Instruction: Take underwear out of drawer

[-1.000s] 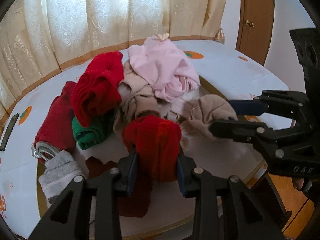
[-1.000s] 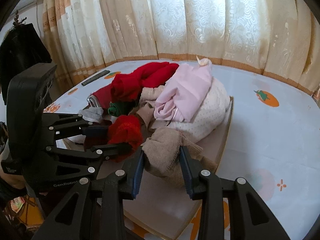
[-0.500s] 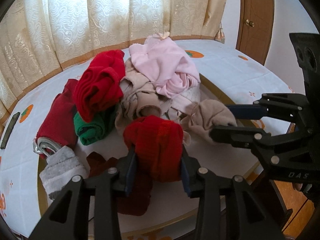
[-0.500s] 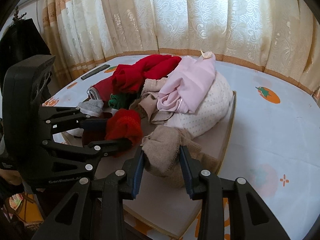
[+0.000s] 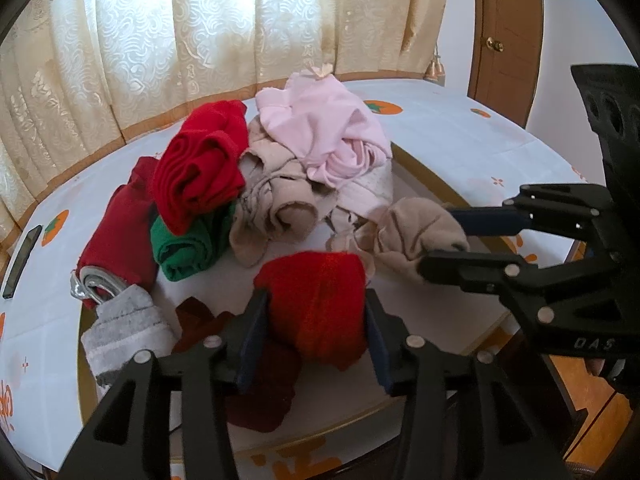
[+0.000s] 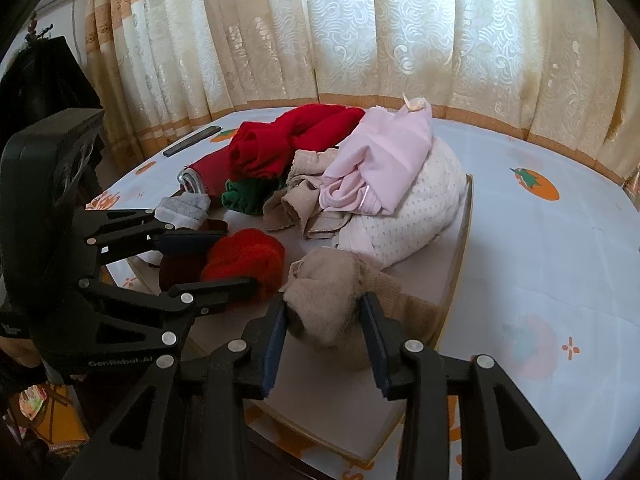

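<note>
A shallow wooden drawer (image 5: 436,184) lies on a bed and holds a heap of rolled underwear and socks. My left gripper (image 5: 316,320) is shut on a bright red roll (image 5: 320,300) and holds it just above the drawer's front part; it also shows in the right wrist view (image 6: 244,258). My right gripper (image 6: 322,320) is shut on a beige roll (image 6: 324,292), beside the red one; the beige roll shows in the left wrist view (image 5: 412,232). Behind them lie a pink garment (image 5: 324,132), a red one (image 5: 200,164), a green roll (image 5: 184,244) and a grey sock (image 5: 124,328).
The bed sheet (image 6: 540,248) is white with orange fruit prints. Cream curtains (image 6: 360,32) hang behind the bed. A dark remote (image 6: 192,141) lies at the far left of the bed. A wooden door (image 5: 504,32) stands at the right.
Both grippers, each with its roll, have drawn back and up a little from the heap. The heap itself has not moved.
</note>
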{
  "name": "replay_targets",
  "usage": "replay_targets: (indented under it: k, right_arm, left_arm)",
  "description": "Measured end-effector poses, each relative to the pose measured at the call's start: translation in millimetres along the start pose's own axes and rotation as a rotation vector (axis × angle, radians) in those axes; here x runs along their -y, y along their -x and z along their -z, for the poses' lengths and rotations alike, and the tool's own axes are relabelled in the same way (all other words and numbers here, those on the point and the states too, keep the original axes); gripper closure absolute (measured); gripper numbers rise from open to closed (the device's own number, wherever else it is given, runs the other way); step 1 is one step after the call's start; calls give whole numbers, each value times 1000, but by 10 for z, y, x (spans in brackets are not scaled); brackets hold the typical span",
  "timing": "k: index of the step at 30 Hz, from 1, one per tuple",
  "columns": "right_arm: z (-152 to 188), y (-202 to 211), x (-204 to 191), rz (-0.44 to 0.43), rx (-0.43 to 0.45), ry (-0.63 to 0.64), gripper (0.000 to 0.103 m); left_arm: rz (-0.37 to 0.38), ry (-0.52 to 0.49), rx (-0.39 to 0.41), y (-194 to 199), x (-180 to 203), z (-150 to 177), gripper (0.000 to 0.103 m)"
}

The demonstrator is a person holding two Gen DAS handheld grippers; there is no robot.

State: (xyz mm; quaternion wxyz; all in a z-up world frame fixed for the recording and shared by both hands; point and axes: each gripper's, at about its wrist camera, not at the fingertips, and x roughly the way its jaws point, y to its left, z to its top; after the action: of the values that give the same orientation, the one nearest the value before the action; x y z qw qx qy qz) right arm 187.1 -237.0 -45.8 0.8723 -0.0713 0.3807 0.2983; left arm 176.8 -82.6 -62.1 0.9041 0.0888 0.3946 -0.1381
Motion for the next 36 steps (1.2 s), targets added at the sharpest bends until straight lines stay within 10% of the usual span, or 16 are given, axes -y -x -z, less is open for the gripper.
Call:
replay_targets:
  k: [13, 36]
  right_arm:
    - [26, 149, -40, 33, 41, -5, 51]
    - [472, 1297, -755, 172, 380, 66, 36]
  left_arm:
    - [-4, 23, 51, 182, 4, 3, 37]
    - [-130, 129, 431, 1429, -12, 615, 7]
